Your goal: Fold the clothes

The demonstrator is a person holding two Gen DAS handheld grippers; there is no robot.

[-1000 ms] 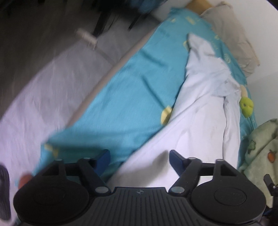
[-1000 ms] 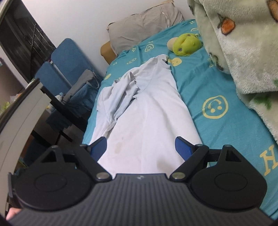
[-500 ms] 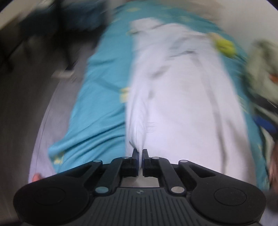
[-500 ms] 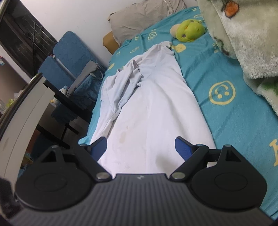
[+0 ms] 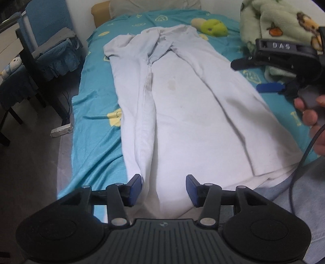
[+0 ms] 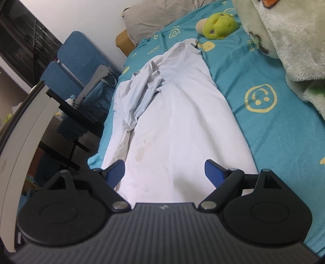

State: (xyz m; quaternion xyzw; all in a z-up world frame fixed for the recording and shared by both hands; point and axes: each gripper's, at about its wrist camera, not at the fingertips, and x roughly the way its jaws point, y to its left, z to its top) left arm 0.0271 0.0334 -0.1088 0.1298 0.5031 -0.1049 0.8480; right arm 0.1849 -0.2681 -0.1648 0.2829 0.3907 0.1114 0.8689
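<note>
Left wrist view: left tool [image 5: 163, 189] just opened, empty, over white garment [image 5: 182, 113] flat on bed [image 5: 95, 130]; right tool [image 5: 256, 74] and hand [image 5: 310, 115] visible.
Right wrist view: right tool [image 6: 164, 172] open, empty; white cabinet edge [image 6: 24, 138] at left.

wall [image 6: 81, 16] white | floor [image 5: 30, 158] grey | chair [image 5: 46, 18] blue | bed [image 5: 95, 121] teal-sheeted

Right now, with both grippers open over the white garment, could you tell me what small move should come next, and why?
Probably lower the left gripper onto the garment's bunched left edge and pinch it; its fingers have just been opening with nothing pinched, and that side lies doubled over.
</note>
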